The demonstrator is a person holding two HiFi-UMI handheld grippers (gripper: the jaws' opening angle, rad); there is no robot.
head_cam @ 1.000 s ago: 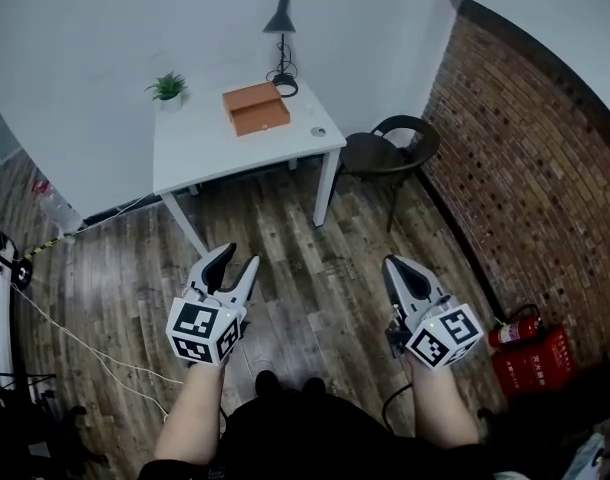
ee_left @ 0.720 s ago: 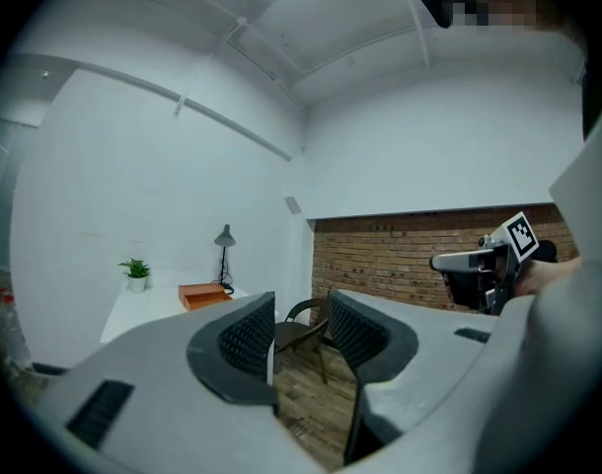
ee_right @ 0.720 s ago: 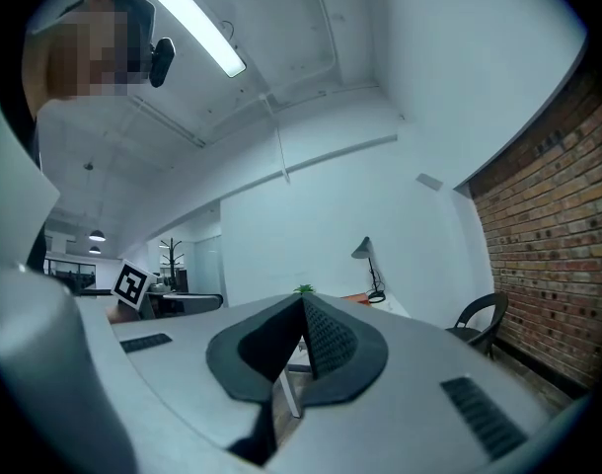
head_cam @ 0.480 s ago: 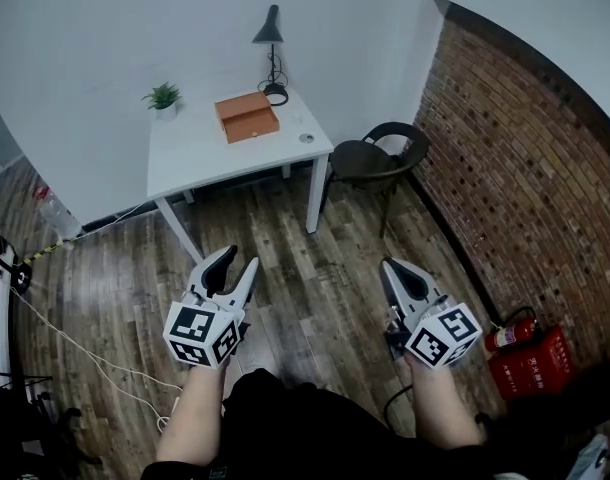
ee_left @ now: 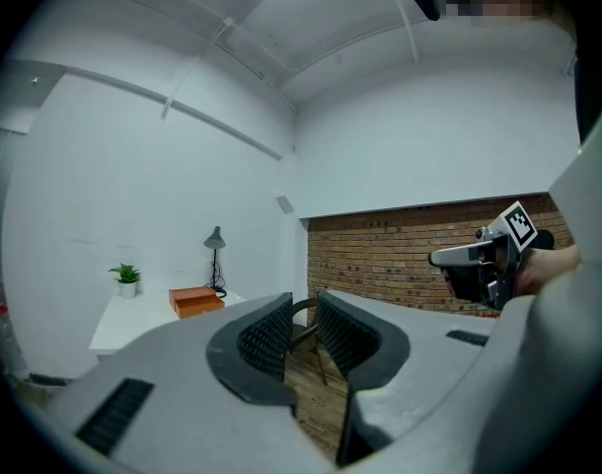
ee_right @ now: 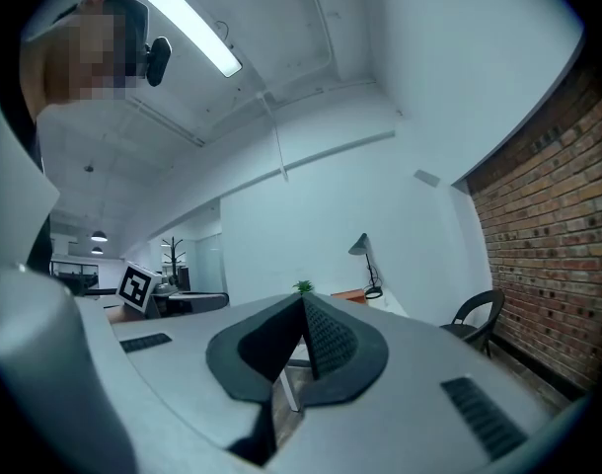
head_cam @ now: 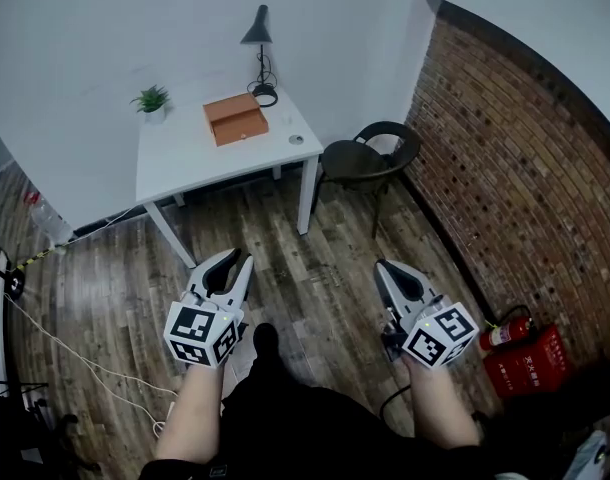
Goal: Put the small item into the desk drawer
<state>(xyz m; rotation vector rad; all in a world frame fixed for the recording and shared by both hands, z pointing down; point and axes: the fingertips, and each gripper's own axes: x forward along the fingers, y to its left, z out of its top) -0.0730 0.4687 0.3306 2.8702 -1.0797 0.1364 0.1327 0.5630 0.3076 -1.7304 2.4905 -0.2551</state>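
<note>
Across the room, on the white surface (head_cam: 185, 163), the small item (head_cam: 296, 139) sits near the right-hand edge, apart from the orange drawer box (head_cam: 235, 120). Behind them, a potted plant (head_cam: 151, 99) and a black lamp (head_cam: 257, 38) stand at the back, with a dark chair (head_cam: 365, 158) just right of the surface. Down over the wooden floor (head_cam: 315, 258), both grippers hang well short of all that. Now the left gripper (head_cam: 242, 256): its fingers have just been closing and stand at a narrow gap, nothing between them. And the right gripper (head_cam: 383, 268): fingers pressed together, holding nothing.
</note>
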